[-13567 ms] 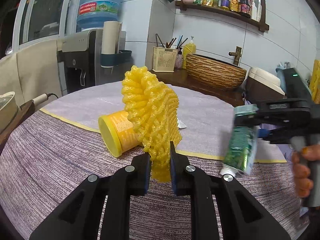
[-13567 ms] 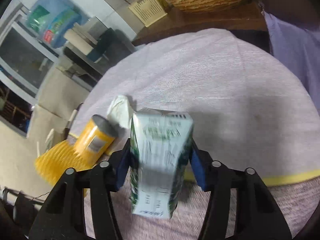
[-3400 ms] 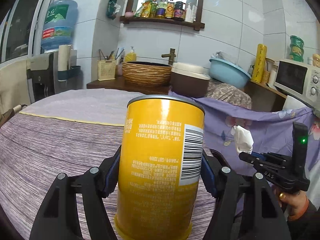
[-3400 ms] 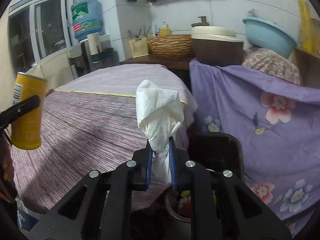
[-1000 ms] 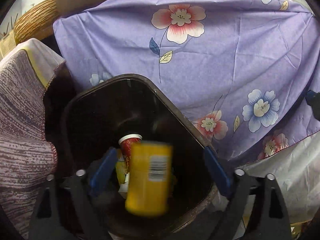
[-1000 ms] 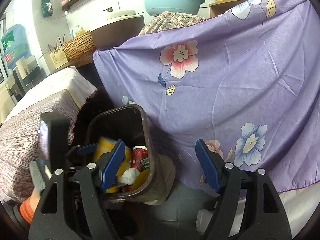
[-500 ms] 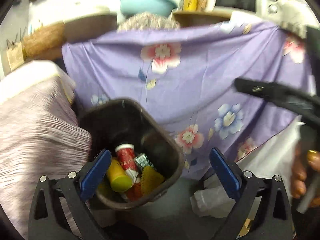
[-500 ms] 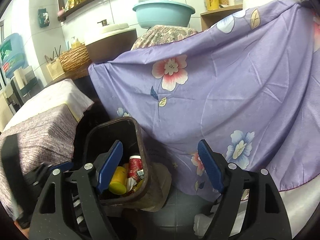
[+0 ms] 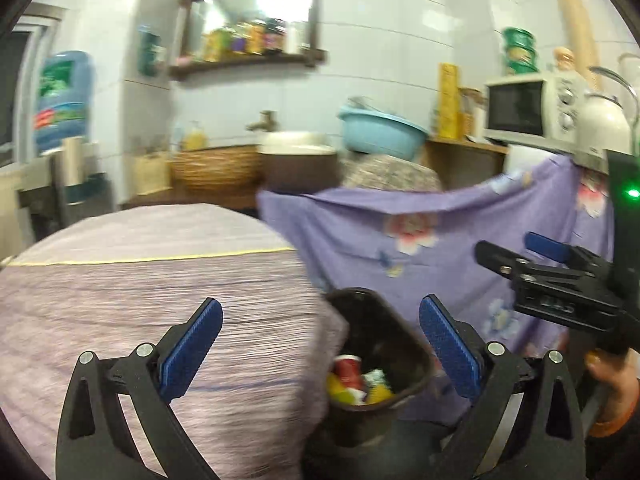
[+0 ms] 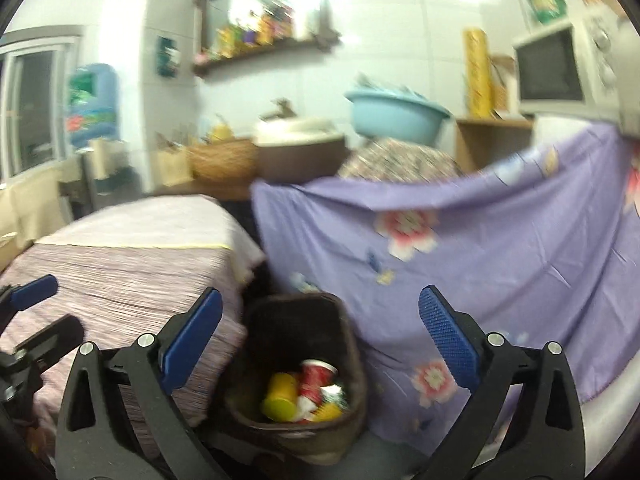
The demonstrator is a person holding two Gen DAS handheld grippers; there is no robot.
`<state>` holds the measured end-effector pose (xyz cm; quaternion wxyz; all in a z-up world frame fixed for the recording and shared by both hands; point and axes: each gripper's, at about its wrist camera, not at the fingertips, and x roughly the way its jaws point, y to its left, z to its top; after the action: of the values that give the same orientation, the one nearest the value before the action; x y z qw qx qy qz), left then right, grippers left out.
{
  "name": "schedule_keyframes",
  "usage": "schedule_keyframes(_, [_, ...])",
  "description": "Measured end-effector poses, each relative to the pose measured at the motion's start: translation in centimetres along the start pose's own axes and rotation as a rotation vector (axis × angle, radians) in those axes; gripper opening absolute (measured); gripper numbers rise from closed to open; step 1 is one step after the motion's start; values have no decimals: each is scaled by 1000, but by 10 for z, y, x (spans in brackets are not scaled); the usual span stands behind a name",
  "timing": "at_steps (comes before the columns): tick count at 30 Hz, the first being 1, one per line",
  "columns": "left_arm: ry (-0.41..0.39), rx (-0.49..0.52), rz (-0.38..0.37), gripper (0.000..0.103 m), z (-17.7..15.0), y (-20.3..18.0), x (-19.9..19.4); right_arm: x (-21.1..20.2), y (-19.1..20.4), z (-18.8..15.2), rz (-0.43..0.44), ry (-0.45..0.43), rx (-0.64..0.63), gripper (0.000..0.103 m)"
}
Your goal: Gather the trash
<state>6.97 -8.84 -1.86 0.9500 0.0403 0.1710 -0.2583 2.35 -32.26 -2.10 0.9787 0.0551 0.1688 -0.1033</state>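
Note:
A dark brown trash bin (image 9: 404, 344) stands on the floor between the round table and a purple flowered cloth; it also shows in the right wrist view (image 10: 352, 344). Inside lie a yellow can (image 10: 280, 398), a red cup (image 10: 314, 376) and white and yellow scraps. My left gripper (image 9: 320, 340) is open and empty, raised above the bin and table edge. My right gripper (image 10: 320, 332) is open and empty above the bin; it also shows in the left wrist view (image 9: 516, 264) at the right.
A round table with a striped purple cloth (image 9: 140, 280) lies left of the bin. A purple flowered cloth (image 9: 460, 248) hangs to the right. Behind are a wicker basket (image 9: 216, 168), a blue basin (image 9: 380, 132), a microwave (image 9: 528, 108) and a water dispenser (image 9: 60, 100).
The yellow can dropped from my left gripper into the bin. Both grippers, open, have since tilted up and risen, so the table and back wall have come into view.

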Motion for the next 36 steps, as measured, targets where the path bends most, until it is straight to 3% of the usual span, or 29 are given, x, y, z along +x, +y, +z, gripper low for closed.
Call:
schedule_keyframes(3, [-49,-30,74,98,0,15,-21,-13,22,4,34,-32,-29,97])
schedule_keyframes(11, [-146,-92,123,98,2,36,-66,-52,61,2,110,-102,-96,97])
schedule_keyframes(21, [-161,-102,125,98,1,35,-77,-76,76,-1,121,-137,-129,97])
schedule_keyframes(36, [-158,-111,117,98,-2,34,-80,-78,72,2,124,-140,-109,97])
